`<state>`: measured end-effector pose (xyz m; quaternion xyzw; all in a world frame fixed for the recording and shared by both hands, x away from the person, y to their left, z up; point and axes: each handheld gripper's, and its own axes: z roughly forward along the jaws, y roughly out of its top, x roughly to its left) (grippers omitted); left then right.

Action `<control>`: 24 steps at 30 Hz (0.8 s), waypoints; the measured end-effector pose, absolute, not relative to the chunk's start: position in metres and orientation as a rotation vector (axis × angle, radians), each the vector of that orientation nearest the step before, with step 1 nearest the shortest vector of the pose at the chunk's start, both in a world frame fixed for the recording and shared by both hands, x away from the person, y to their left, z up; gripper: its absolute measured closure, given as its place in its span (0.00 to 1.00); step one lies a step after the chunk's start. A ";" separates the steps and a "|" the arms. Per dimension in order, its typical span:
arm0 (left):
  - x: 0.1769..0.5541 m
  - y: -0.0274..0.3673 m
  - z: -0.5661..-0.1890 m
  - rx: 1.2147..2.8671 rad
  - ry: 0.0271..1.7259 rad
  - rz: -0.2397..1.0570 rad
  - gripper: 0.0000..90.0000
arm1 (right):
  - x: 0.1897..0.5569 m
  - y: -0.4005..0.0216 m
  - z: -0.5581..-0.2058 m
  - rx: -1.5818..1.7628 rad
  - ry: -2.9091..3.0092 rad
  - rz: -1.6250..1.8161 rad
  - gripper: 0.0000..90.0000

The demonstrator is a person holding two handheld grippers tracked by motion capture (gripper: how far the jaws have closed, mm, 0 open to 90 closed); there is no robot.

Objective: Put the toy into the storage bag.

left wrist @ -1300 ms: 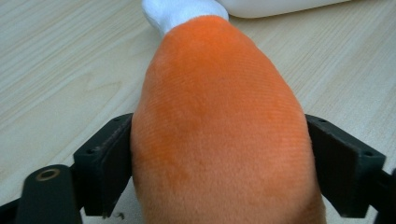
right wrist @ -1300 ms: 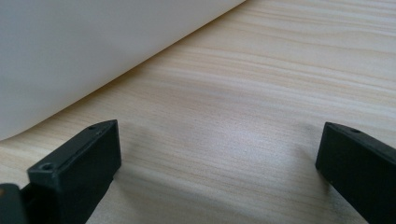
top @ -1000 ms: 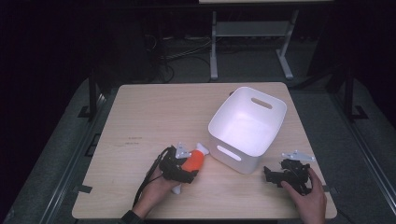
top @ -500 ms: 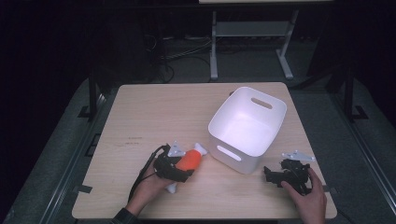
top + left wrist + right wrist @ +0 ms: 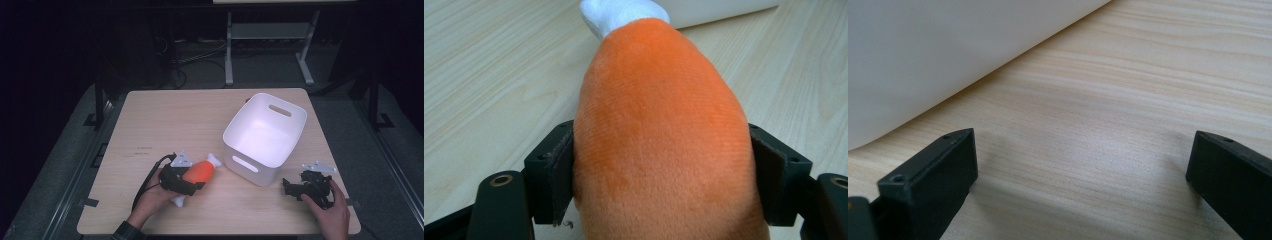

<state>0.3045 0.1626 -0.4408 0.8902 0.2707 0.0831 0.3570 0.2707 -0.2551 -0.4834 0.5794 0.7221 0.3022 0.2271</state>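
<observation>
An orange plush toy (image 5: 199,171) with a white end (image 5: 214,159) lies on the wooden table (image 5: 185,117), left of the white bin (image 5: 265,135). My left gripper (image 5: 186,183) is shut on the orange plush toy (image 5: 659,135), whose body bulges between the two black pads (image 5: 559,170); its white tip (image 5: 621,14) points toward the bin. At the table's front right, my right gripper (image 5: 289,186) rests in a hand, open, with bare wood between its jaws in the right gripper view (image 5: 1083,180).
The white bin has handle cut-outs (image 5: 280,110) and stands right of centre; its wall (image 5: 923,55) rises close ahead of the right gripper. Dark floor, cables and a metal stand (image 5: 230,50) lie beyond the table's far edge.
The left gripper and the plush toy have shifted slightly left and toward the front edge, the hand turning a little. The right gripper has stayed put.
</observation>
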 end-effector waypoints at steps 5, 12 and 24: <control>0.306 0.169 -0.430 2.273 0.678 0.204 0.27 | 0.271 -0.255 -0.483 1.596 1.990 0.833 0.00; 0.309 0.175 -0.418 2.249 0.651 0.186 0.27 | 0.271 -0.255 -0.483 1.596 1.990 0.832 0.00; 0.314 0.180 -0.397 2.219 0.620 0.159 0.27 | 0.271 -0.255 -0.483 1.596 1.990 0.832 0.00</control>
